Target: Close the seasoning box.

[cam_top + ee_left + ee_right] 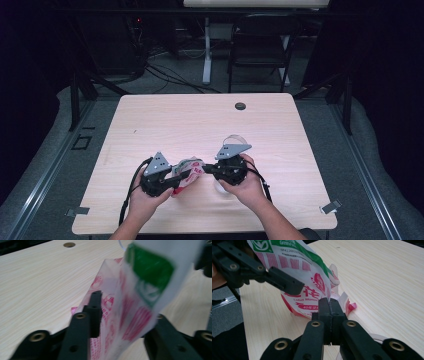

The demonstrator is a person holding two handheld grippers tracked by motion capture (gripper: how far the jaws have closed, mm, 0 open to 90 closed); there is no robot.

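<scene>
Handing the packet over between grippers

The printed packet (pixel 187 172) hangs just above the table (pixel 280 130). Our right gripper (pixel 329 305) has its fingers pinched tight on the packet's edge; our left gripper (pixel 125 315) straddles it with fingers half apart, pads off it — next, we judge, the left should back clear.

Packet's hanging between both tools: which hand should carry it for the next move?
Right, probably. The right tool is shut, its jaws pinching the lower edge of the red-and-white packet. The left tool has its jaws apart with the packet loose between them, so it would need to close first.
</scene>
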